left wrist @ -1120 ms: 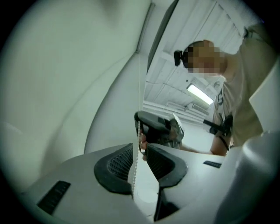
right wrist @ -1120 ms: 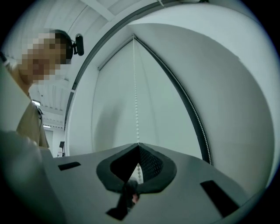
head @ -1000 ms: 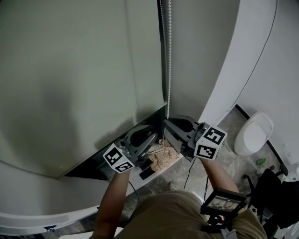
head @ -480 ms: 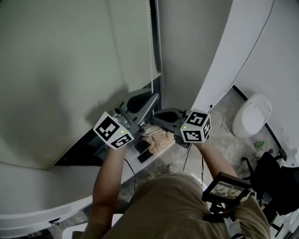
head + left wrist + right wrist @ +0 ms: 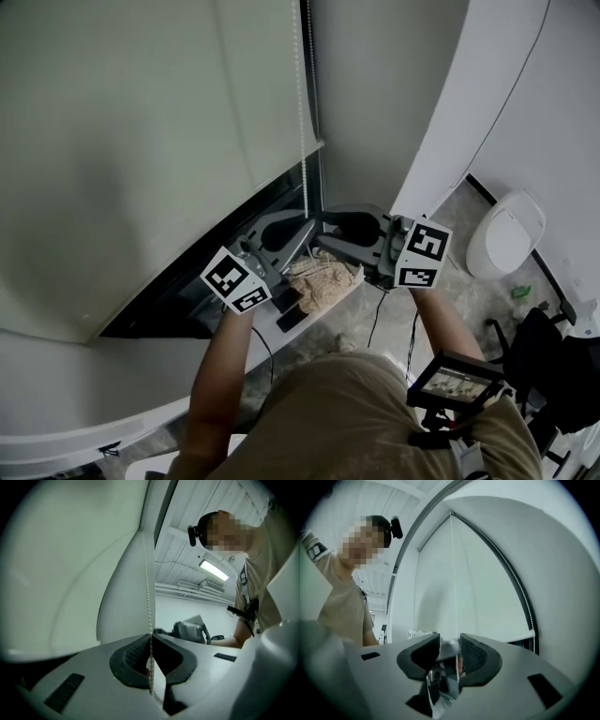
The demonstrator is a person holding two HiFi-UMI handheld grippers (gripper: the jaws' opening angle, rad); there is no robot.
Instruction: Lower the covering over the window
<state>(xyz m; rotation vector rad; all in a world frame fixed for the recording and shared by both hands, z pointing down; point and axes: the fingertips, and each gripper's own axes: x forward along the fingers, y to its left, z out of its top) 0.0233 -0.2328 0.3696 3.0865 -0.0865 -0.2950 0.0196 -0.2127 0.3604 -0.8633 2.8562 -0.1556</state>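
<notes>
Jaws of left gripper [image 5: 150, 641] clenched on bead chain [image 5: 149, 597]. Right gripper [image 5: 449, 641] jaws just opening, strand loose between. To chain's left, blind [image 5: 141, 141] partly lowered. Risk: beads slip through grip, or wrong strand pulled, raising blind.

Left gripper [image 5: 296, 228] and right gripper [image 5: 325, 232] sit at the bead chain [image 5: 302, 103].

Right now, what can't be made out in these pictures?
Roller blind, top: head view, cut by upper edge.
Bead chain, lower end: left gripper view, hidden behind left gripper, jaws just closed on it.
Green thing beside toilet: head view, too small.
</notes>
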